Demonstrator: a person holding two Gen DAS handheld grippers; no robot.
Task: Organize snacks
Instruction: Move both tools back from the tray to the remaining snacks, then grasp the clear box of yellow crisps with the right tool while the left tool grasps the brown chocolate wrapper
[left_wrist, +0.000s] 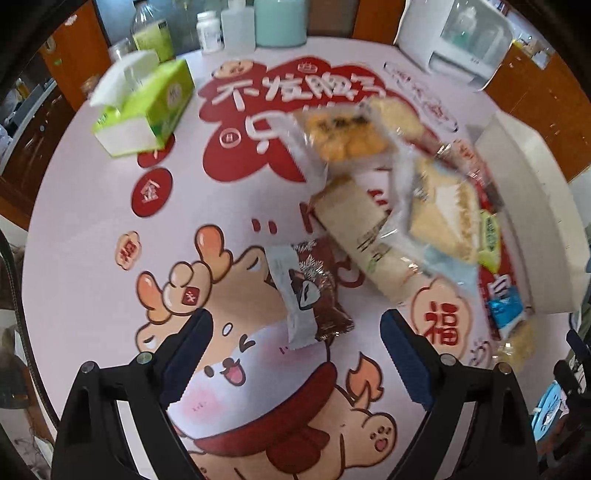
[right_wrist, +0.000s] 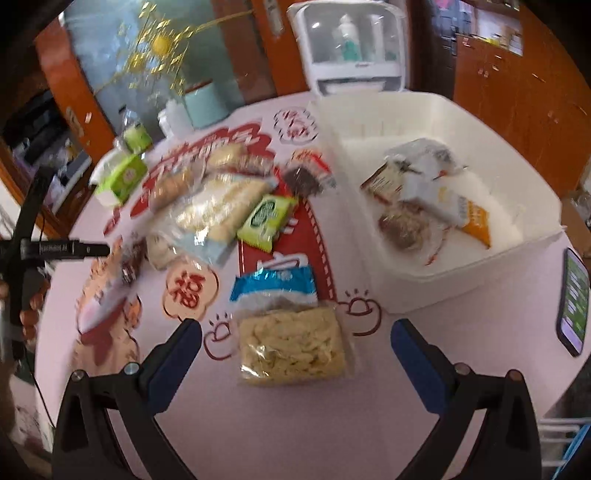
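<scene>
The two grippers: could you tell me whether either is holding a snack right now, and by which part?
Nothing is held. The left gripper and right gripper are both open above snacks.

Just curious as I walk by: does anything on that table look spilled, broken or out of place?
Nothing looks spilled or torn. The only untidy part is the loose heap of snack packets overlapping at all angles on the tablecloth, while a few already lie in the white bin.
</scene>
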